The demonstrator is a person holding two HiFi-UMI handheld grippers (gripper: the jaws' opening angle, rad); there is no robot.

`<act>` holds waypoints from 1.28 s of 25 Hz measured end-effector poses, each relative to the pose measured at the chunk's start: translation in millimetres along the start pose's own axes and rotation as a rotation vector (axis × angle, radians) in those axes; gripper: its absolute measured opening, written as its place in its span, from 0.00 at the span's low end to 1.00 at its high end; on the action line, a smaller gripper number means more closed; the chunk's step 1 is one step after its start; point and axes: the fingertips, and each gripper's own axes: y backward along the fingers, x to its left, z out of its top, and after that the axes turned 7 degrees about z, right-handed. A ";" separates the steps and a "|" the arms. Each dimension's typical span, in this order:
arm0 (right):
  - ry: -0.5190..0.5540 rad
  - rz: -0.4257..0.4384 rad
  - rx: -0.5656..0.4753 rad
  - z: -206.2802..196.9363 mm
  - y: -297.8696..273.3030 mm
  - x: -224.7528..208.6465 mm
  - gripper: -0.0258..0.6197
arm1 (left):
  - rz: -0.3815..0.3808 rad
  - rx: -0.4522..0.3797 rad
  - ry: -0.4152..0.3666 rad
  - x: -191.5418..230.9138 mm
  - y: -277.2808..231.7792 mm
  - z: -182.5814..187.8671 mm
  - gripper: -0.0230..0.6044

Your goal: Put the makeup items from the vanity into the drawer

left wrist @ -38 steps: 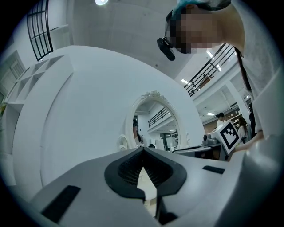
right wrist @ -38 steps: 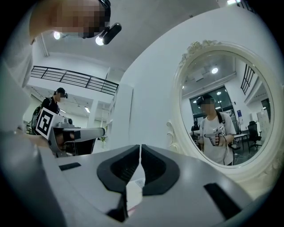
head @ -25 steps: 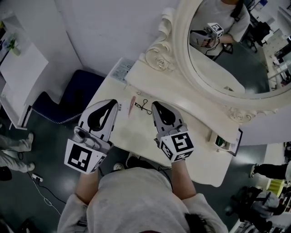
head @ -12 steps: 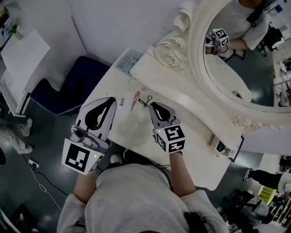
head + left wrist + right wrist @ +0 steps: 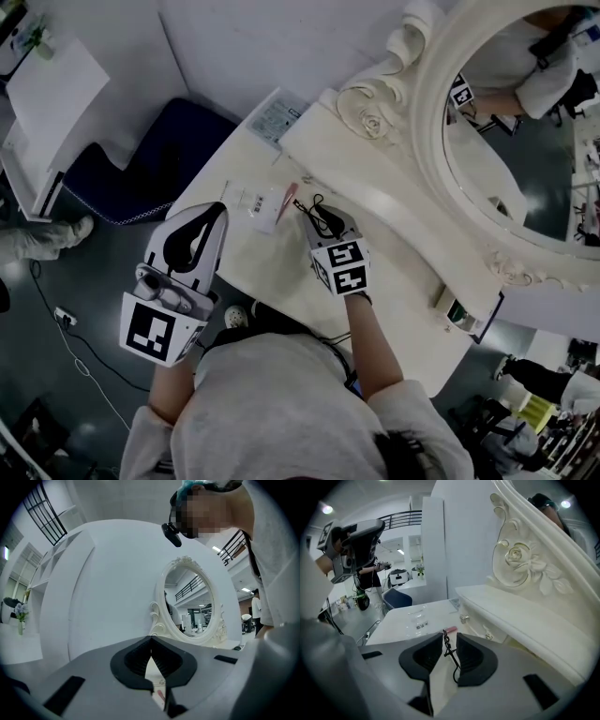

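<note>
White desk (image 5: 394, 291) under ornate mirror (image 5: 525, 141). Right tongs (image 5: 449, 645) open, straddling the black eyelash curler (image 5: 448, 652) that lies flat below the mirror frame. Left tongs (image 5: 151, 639) closed, empty, farther from the mirror. Best to lower fully, then pinch the thin frame squarely.

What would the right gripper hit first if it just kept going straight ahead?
Most likely the black eyelash curler lying on the vanity top, right in line with the right gripper's open jaws. Whether the jaws ride above it is unclear.
</note>
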 end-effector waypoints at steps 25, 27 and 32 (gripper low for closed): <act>0.048 -0.050 0.015 4.7 -11.1 3.9 0.09 | 0.057 0.021 -0.011 21.5 25.8 -0.5 0.06; 0.016 -0.056 -0.030 9.5 -3.5 4.6 0.09 | 0.048 0.022 -0.013 19.8 27.8 -0.1 0.06; -0.064 -0.057 -0.149 26.6 21.7 8.5 0.09 | 0.020 0.007 -0.014 14.1 29.5 4.7 0.06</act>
